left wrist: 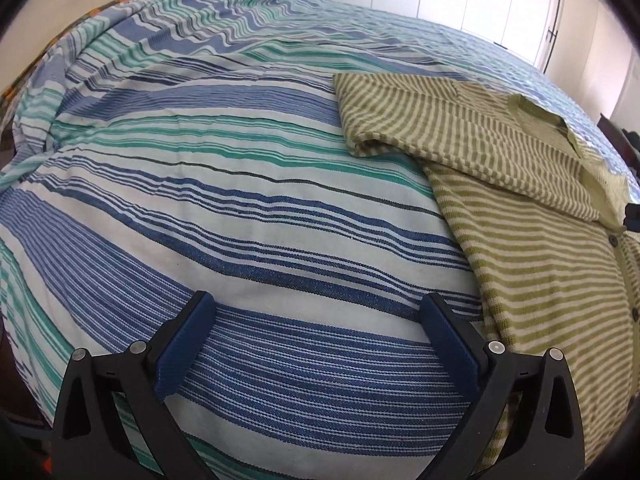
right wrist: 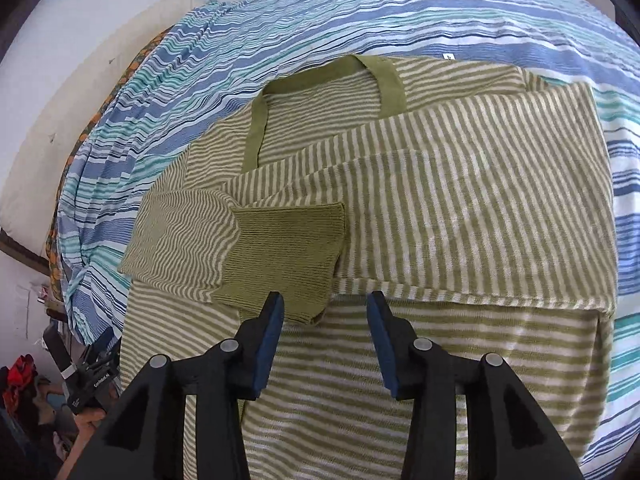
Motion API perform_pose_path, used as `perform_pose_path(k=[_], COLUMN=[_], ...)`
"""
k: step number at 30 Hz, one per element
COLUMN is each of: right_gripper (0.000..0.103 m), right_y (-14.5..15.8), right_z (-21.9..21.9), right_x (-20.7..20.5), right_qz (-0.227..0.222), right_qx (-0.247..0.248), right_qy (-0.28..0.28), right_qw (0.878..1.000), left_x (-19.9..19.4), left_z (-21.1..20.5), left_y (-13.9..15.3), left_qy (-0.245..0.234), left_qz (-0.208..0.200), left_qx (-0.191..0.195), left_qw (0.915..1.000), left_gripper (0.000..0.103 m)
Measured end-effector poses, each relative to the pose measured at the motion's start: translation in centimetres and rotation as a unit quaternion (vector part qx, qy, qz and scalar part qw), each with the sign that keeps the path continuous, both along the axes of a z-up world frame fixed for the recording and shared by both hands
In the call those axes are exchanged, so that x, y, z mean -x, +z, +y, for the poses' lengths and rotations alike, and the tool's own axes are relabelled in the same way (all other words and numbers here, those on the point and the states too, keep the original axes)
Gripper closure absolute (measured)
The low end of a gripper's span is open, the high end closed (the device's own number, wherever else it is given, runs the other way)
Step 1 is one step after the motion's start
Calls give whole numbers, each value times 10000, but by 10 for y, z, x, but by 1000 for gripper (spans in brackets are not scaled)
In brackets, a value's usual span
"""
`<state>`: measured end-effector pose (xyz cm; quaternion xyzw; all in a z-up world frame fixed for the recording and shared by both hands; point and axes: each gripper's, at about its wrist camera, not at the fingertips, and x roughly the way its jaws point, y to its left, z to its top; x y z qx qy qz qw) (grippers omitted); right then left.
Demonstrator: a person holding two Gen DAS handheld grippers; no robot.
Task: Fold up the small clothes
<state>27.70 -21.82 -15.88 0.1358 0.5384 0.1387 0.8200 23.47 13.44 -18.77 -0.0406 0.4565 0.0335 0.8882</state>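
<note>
A green-and-cream striped cardigan (right wrist: 460, 200) lies on a bed covered by a blue, teal and white striped sheet (left wrist: 240, 200). Both sleeves are folded across the chest; the plain green cuff (right wrist: 288, 248) of one rests on top, near the garment's middle. The neckband (right wrist: 320, 76) points toward the far end of the bed.

The left claw (left wrist: 316, 312) hangs over bare sheet just beside the cardigan's edge, fingers spread wide, nothing between them. The right claw (right wrist: 325, 304) hovers over the cardigan's body beside the cuff, jaws parted, gripping nothing; one fingertip (right wrist: 274, 308) overlaps the cuff's edge, contact unclear.
</note>
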Motion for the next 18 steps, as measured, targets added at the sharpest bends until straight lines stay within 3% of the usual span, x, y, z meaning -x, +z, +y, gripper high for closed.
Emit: perform_pose_path(k=[1,2,11,12,13,14,18], right_gripper=[39,36,38,41,62,93,97], right_y=[5,8,-16,-17,-19,-19,8], right_z=[2,5,21,24,27,30,33], right_x=[-3,-8,-44,-45,-46,-47,-42], right_qz=[-86,-176,-242,-247,-220,-189,-498], right_qx=[131,260,991,1000,987,1061,1151], right_qy=[190,340,819,938,1084,1193,1187], right_qw=[9997,9989,9914,9902,9890,9870,9850], left_x=[-1,-1,1,0,0,1,1], left_z=[-1,-2,-1,-1,-1,-1,-1], left_y=[-1,-1,-1,-2,-2,-2,-2], left_qy=[4,8,-1,-1,-1,-1,-13], left_qz=[2,1,-39,-35,-34,-33,-29], left_qx=[-34,-65,-92,-93,-94,-91,-79], left_qw=[10000,10000,9999,10000,10000,10000,10000], left_gripper=[1,1,1,1,1,1,1])
